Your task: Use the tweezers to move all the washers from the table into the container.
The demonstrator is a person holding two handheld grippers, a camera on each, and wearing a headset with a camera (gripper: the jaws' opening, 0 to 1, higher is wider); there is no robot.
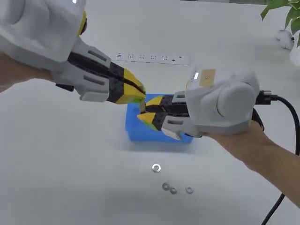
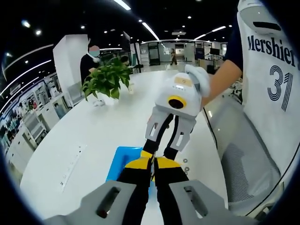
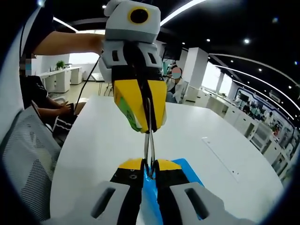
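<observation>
The one bit of writing I can read is on the white jersey (image 2: 269, 70) of the person holding the tools: "Mershier", cut off at the edge, and below it the number 31. A long white power strip (image 1: 152, 57) lies on the white table (image 1: 56, 154) beyond the work, but its markings are too small to read. The left gripper (image 1: 139, 91) comes in from the upper left and the right gripper (image 1: 143, 117) from the right. Their yellow tips meet almost nose to nose, just above the near corner of the blue container (image 1: 140, 133). Between them run the tweezers (image 3: 149, 143), thin and silver. The left gripper's jaws are pinched together on one end, and the right gripper's jaws are drawn narrow around the other end. Both tools stand between me and much of the container, so I cannot tell what lies inside it. Four washers (image 1: 173, 190) lie on the table on the near side of the container, apart from it. One lies alone, nearer the container, and three lie in a loose row closer to the person. A black cable (image 1: 287, 112) trails from the right gripper past the forearm. A green plant (image 1: 280, 8) stands at the far right corner of the table. A grey mesh chair (image 2: 243, 161) is pulled up at the table's edge beside the person.
</observation>
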